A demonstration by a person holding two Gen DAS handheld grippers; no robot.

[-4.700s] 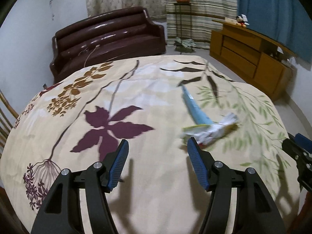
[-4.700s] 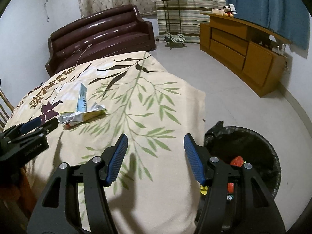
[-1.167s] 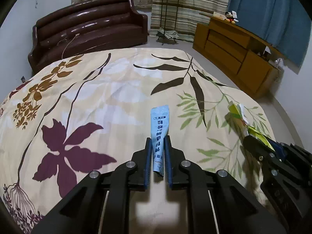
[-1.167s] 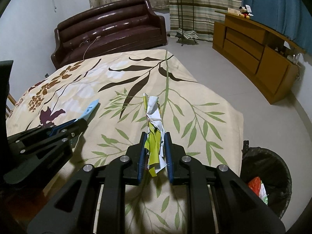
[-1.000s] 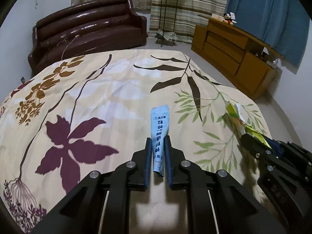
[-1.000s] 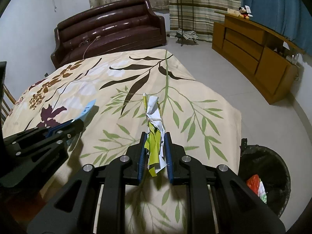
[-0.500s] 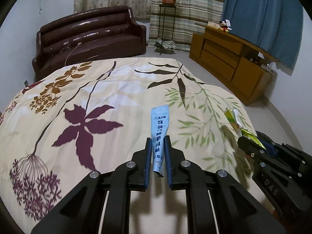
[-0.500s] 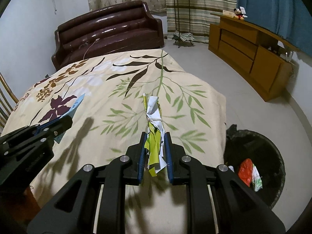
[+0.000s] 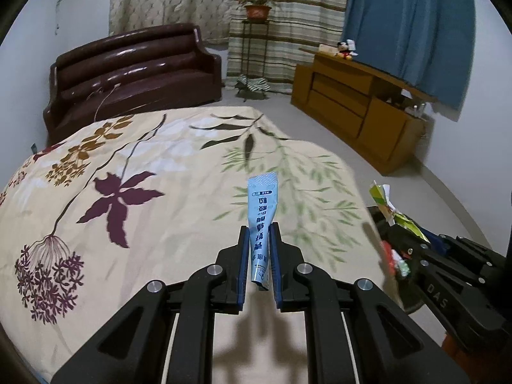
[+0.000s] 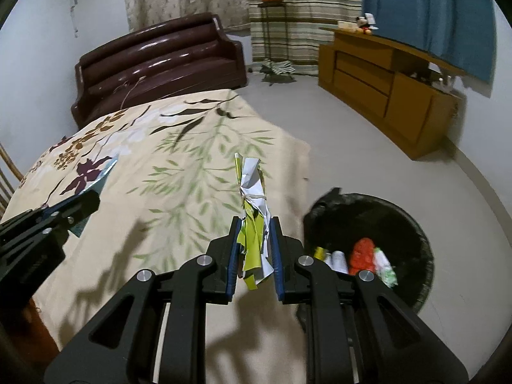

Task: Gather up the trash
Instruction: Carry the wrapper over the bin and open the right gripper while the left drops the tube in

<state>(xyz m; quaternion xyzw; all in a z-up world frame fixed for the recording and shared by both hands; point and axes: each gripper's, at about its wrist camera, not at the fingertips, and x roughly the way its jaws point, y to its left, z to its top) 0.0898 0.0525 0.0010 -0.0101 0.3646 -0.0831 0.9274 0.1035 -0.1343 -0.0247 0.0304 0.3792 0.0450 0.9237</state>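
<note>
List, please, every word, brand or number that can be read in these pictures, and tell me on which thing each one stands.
"DAS": white letters on the black body of the right gripper, seen from the left wrist.
Blue sachet in the left gripper: dark Chinese characters in a column and a small boxed label near the top, too blurred to read.
Crumpled wrapper: no readable text.

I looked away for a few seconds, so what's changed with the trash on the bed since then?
Both pieces left the bedspread. The left gripper closed on the blue sachet, the right gripper on the crumpled wrapper bundle, and both carried them toward the black bin. The bin stays where it was.
</note>
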